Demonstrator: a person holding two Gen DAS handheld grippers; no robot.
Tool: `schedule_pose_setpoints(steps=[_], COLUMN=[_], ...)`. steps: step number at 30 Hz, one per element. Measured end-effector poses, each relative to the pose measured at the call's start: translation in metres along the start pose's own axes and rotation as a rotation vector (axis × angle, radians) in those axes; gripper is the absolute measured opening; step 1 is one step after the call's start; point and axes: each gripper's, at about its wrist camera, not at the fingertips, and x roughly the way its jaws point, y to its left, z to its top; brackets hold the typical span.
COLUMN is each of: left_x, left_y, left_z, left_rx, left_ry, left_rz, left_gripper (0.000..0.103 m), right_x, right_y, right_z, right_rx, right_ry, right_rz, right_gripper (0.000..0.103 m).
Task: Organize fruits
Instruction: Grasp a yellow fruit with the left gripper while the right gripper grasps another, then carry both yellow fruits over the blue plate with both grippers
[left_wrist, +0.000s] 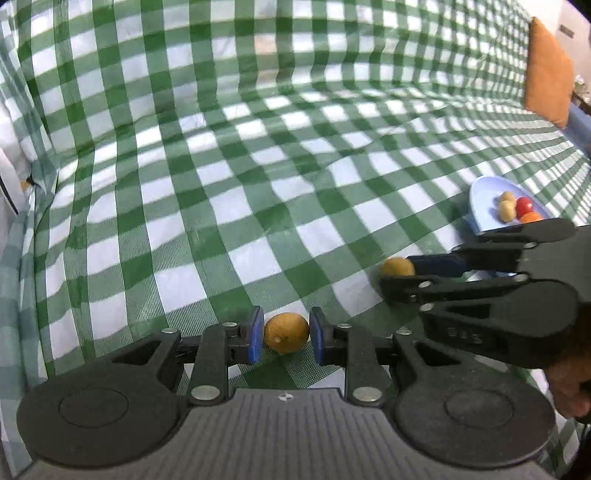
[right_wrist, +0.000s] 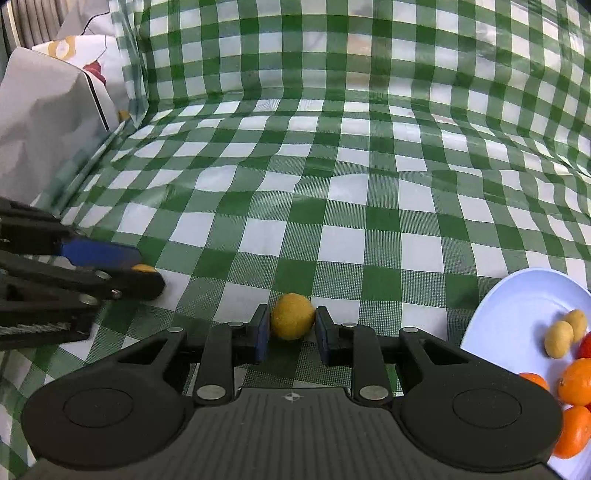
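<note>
Green and white checked cloth (left_wrist: 258, 155) covers the whole surface and rises behind it like a back wall. Two small yellow fruits lie on this cloth, and each pair of tongs has one of them.

The left tongs (left_wrist: 287, 334) are closed on the first yellow fruit (left_wrist: 286, 333); both blue pads (left_wrist: 255, 336) touch its sides, and the fruit rests on the cloth. In the right wrist view the same tongs come in from the left edge and only a little of this fruit is seen behind the black tip.

The right tongs (right_wrist: 291, 330) are clamped on the second yellow fruit (right_wrist: 292, 316), which sits between the dark blue pads (right_wrist: 263, 332), also on the cloth. In the left wrist view these tongs (left_wrist: 397, 273) reach in from the right side with the fruit at their tip.

A pale blue plate (right_wrist: 517, 314) stands to the right, near the right tongs. It carries two small yellowish fruits (right_wrist: 559, 339), some orange fruits (right_wrist: 576, 382) and a red fruit (left_wrist: 523, 206). An orange cushion (left_wrist: 546, 74) stands far back at the right.
</note>
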Motion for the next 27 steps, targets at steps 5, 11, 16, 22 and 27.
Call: schedule_pose_setpoints(steps=[5,11,16,22,27], left_x=[0.005,-0.001,0.008,0.009,0.004], left_y=[0.002,-0.002,-0.007,-0.012,-0.011], left_z=[0.003,0.005,0.001,-0.001,0.003], left_rx=[-0.043,-0.059,-0.031,-0.003,-0.014], left_ry=[0.008,-0.021,0.024,0.031,0.0], left_rz=[-0.004,-0.002,0.001,0.0,-0.004], left_gripper=[0.03,0.03,0.031,0.03,0.03], right_x=[-0.002,-0.006,0.0,0.0,-0.002], right_y=[-0.002,-0.005,0.0,0.002,0.002], right_z=[0.0,-0.002,-0.002,-0.003,-0.003], right_rx=[0.008,0.01,-0.001,-0.018,-0.009], right_ry=[-0.004,-0.008,0.004,0.006,-0.006], right_rz=[0.001,-0.004,-0.01,-0.017,-0.017], right_gripper=[0.027,0.027,0.027,0.027,0.027])
